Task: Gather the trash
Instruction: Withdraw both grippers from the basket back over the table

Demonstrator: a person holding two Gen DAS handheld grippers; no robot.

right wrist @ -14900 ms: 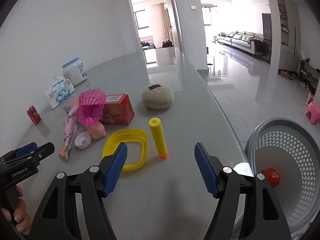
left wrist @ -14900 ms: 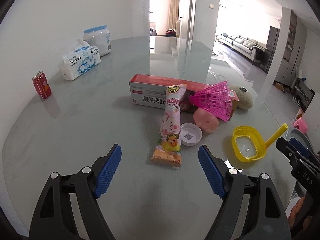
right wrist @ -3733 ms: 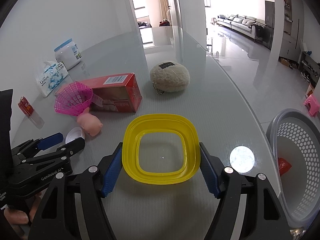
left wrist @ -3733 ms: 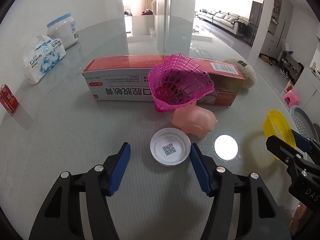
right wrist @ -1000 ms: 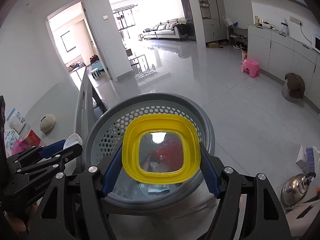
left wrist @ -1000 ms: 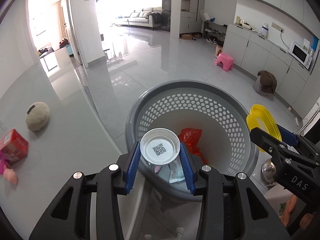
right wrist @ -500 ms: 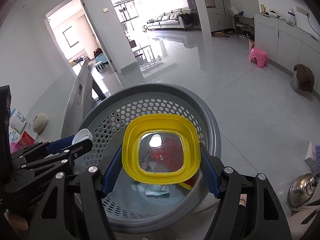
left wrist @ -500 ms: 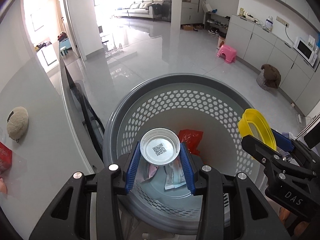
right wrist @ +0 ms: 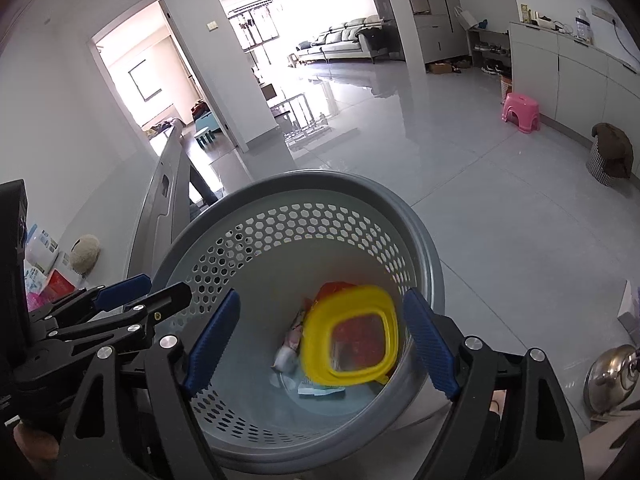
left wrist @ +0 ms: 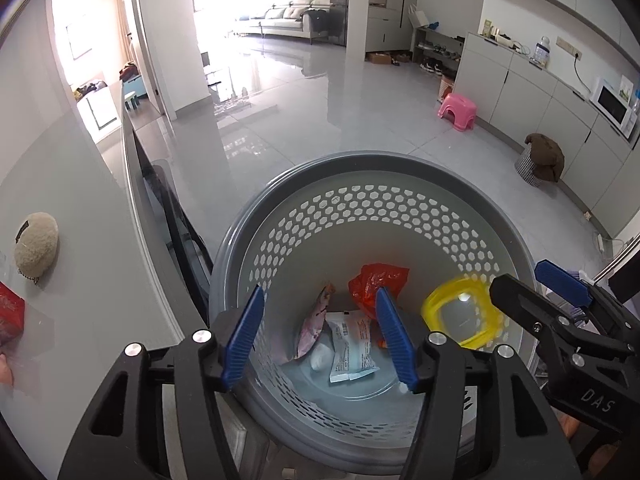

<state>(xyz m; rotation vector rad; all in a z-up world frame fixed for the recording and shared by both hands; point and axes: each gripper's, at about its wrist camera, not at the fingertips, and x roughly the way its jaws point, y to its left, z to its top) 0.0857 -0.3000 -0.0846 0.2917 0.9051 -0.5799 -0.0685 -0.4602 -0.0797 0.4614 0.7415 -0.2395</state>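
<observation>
A grey perforated basket stands on the floor beside the table. Both grippers hover over it. My left gripper is open and empty. My right gripper is open, and the yellow ring lid is loose below it, blurred, inside the basket. On the basket's bottom lie a red wrapper, a pink snack packet, a white packet and a small white cap.
The grey table edge runs along the left, with a beige fuzzy pouch and a red box on it. A pink stool and a kettle stand on the shiny floor.
Both grippers have opened. The white cap has dropped from the left gripper into the basket, and the yellow lid has left the right gripper and is falling in.
</observation>
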